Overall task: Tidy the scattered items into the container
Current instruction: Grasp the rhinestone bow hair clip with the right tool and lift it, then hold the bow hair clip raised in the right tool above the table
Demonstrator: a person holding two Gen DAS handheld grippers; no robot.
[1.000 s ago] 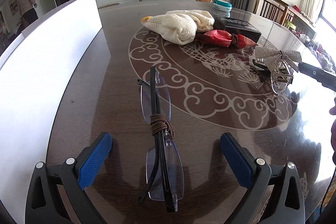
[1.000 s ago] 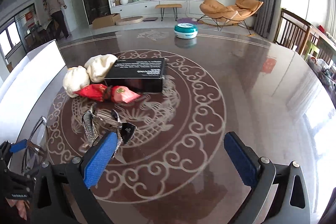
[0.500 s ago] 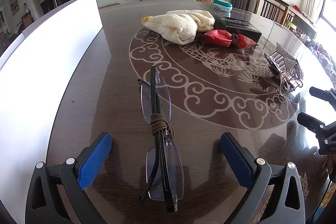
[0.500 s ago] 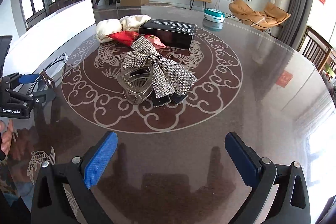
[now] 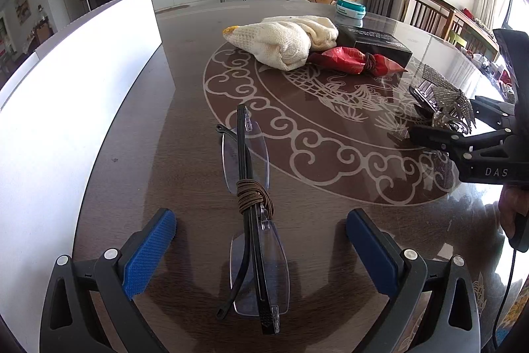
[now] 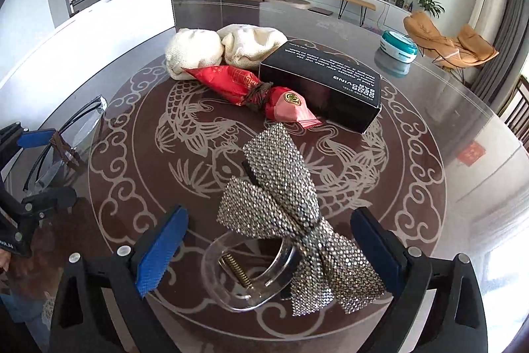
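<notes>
Right gripper (image 6: 266, 250), compared with half a second ago: now closer to the rhinestone bow hair clip (image 6: 284, 220), which lies between the fingers (image 6: 162, 250) instead of ahead of them. Left gripper (image 5: 259, 253): same pose over the folded glasses (image 5: 254, 214) as one second ago; glasses unmoved on the counter (image 5: 165, 154). In the left wrist view, right gripper (image 5: 476, 134) now seen at the right edge, reaching the bow clip (image 5: 446, 98).

White container (image 5: 66, 95): standing along the left side of the counter; only its outer wall visible, contents not discernible.

Left gripper fingers (image 5: 148, 250): wide apart, one on each side of the glasses, touching nothing; brown cord (image 5: 253, 192) wound around the folded temples. Right gripper fingers: wide apart, flanking the clip's clear claw (image 6: 248, 270) and its bow; contact with the right finger not certain.

Remaining scattered items near the counter's centre: cream knitted cloth (image 6: 224, 50), red foil packet (image 6: 254, 90) lying just in front of it, black box (image 6: 322, 86) beside the packet. Teal round device (image 6: 398, 47) farther back on the counter.
</notes>
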